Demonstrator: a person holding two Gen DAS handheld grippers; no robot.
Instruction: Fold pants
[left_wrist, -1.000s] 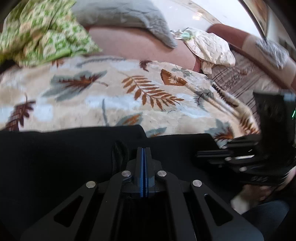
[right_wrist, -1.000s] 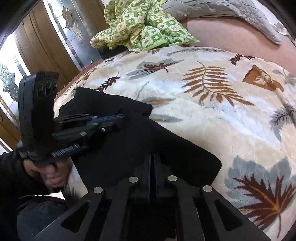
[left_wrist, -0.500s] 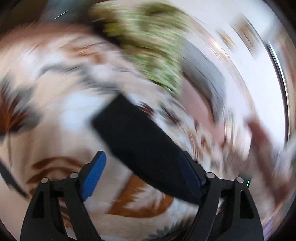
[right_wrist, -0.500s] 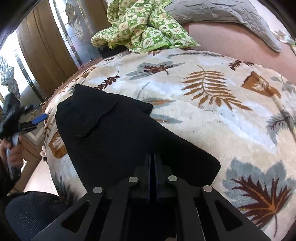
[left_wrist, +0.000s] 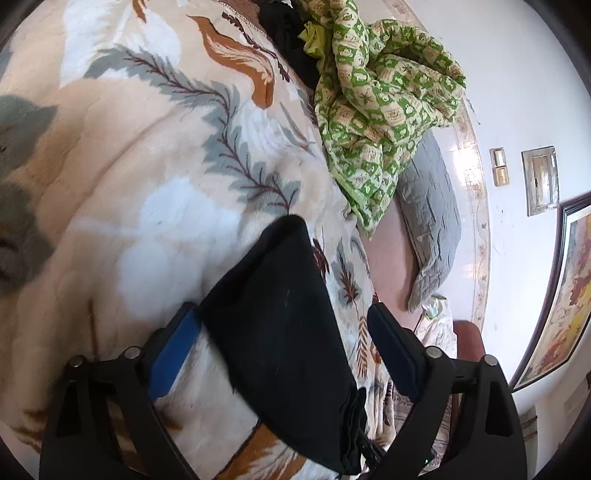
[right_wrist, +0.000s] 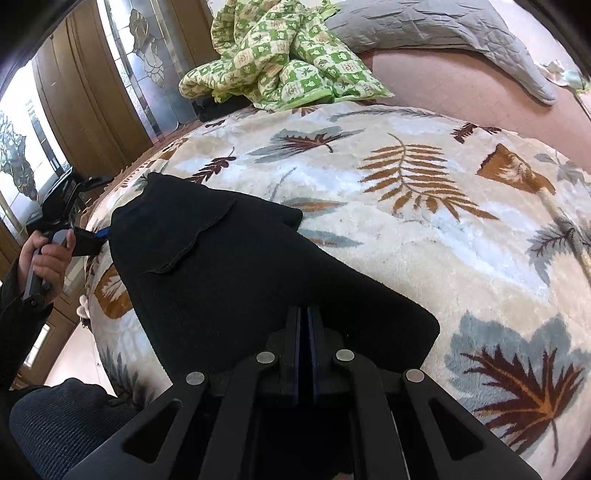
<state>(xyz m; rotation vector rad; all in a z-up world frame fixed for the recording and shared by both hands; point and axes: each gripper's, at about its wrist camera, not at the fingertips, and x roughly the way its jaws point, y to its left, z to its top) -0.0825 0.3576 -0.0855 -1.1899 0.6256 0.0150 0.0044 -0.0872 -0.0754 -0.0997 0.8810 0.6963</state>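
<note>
The black pants (right_wrist: 236, 266) lie folded on the leaf-patterned blanket (right_wrist: 406, 206) at the bed's near edge. My right gripper (right_wrist: 304, 325) is shut on the pants' near edge. In the left wrist view the pants (left_wrist: 280, 325) run as a dark strip between the spread blue-padded fingers (left_wrist: 177, 347) of my left gripper (left_wrist: 284, 321), which is open and empty. In the right wrist view the left gripper (right_wrist: 86, 242) sits at the pants' far left end, off the bed's side.
A green checked quilt (right_wrist: 280, 70) and a grey pillow (right_wrist: 443, 33) lie at the head of the bed. Wooden doors with glass panels (right_wrist: 110, 92) stand to the left. A framed picture (left_wrist: 569, 295) hangs on the white wall.
My left gripper has let go of the pants, opened, and swung out to the left end of the pants. The right gripper stays shut on the near edge.
</note>
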